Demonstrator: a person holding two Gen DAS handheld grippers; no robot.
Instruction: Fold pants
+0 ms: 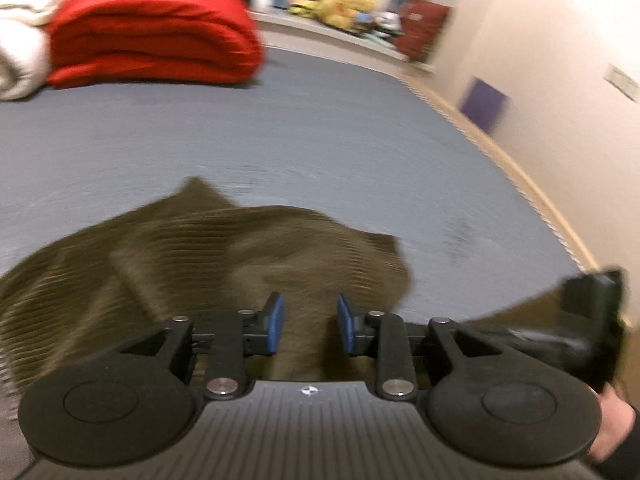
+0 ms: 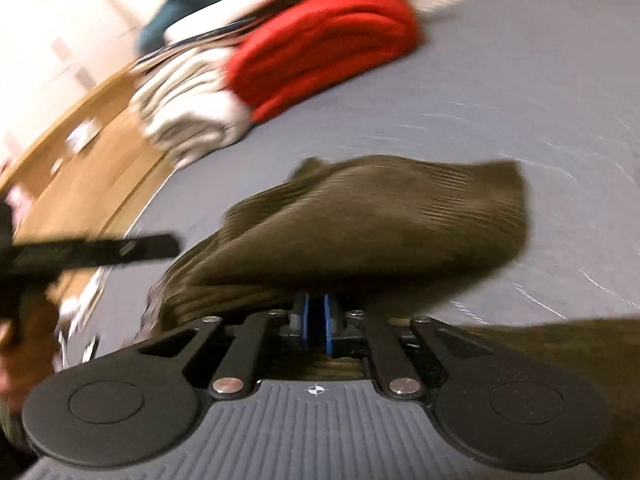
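Olive-brown corduroy pants [image 1: 224, 264] lie crumpled on the grey-blue bed sheet [image 1: 280, 136], right in front of both grippers. My left gripper [image 1: 311, 322] hovers over them, its blue pads [image 1: 276, 322] apart and touching no cloth. In the right wrist view a fold of the pants [image 2: 380, 216] bulges up over my right gripper [image 2: 317, 322]. Its blue pads [image 2: 328, 328] stand almost together with a dark slit between them. The cloth hides their tips, so a grip cannot be judged. Each gripper shows at the edge of the other's view.
A folded red blanket [image 1: 152, 32] and white bedding [image 1: 20, 40] are stacked at the far left of the bed. Soft toys [image 1: 344, 4] sit on a ledge beyond. The wall [image 1: 540, 60] runs along the bed's right edge, and wooden floor [image 2: 80, 168] lies past the other side.
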